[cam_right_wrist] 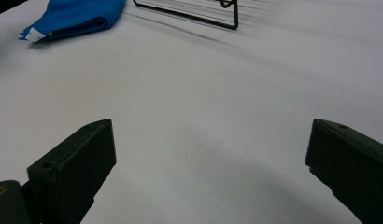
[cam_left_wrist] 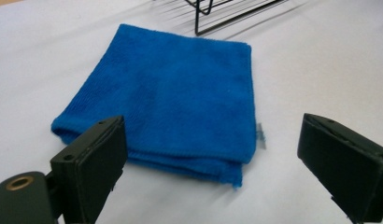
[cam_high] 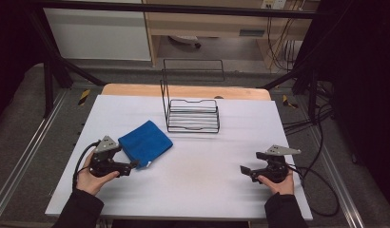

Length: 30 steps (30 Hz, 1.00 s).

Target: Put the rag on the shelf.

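Approach step: left gripper (cam_high: pixel 129 167), jaws wide apart, faces the folded blue cloth's (cam_left_wrist: pixel 173 98) near edge; right gripper (cam_high: pixel 247 171) idle, jaws spread; next likely closing on that edge.

Left gripper (cam_high: pixel 131 166) at seven o'clock, jaws wide apart; right gripper (cam_high: pixel 244 170) at four o'clock, jaws likewise spread, both hand-held low.

White-topped table (cam_high: pixel 193 190), grey floor (cam_high: pixel 22 142); possibly wooden shelving (cam_high: pixel 202 21) behind
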Available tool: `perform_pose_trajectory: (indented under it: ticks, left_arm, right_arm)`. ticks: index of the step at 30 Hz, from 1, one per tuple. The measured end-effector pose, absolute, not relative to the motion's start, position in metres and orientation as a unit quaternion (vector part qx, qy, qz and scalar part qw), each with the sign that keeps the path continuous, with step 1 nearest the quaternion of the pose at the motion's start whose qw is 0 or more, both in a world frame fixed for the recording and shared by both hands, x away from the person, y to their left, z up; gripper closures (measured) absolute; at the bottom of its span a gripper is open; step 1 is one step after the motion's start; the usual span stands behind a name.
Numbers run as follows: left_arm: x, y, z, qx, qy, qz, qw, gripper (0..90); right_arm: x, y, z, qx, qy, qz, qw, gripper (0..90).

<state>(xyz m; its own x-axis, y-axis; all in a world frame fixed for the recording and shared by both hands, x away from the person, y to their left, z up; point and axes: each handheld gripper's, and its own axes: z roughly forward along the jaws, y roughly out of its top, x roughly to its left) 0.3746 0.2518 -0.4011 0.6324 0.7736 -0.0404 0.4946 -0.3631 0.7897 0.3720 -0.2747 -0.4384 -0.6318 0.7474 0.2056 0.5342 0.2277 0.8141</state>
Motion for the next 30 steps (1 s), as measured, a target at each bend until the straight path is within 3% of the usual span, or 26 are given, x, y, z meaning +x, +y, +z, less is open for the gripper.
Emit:
perform_pose_trajectory:
  ticks: [18,26,30]
  left_arm:
    - [0.403,0.189,-0.420,0.852,0.364,0.162,0.339,36.3]
    - [0.411,0.185,-0.437,0.862,0.366,0.167,0.308,53.7]
    - [0.414,0.185,-0.439,0.861,0.364,0.174,0.309,57.4]
  right_arm:
    - [0.373,-0.273,-0.440,0.413,0.781,0.455,0.115,2.3]
    - [0.373,-0.274,-0.440,0.411,0.781,0.456,0.115,2.4]
    - [0.374,-0.273,-0.440,0.411,0.781,0.456,0.115,2.4]
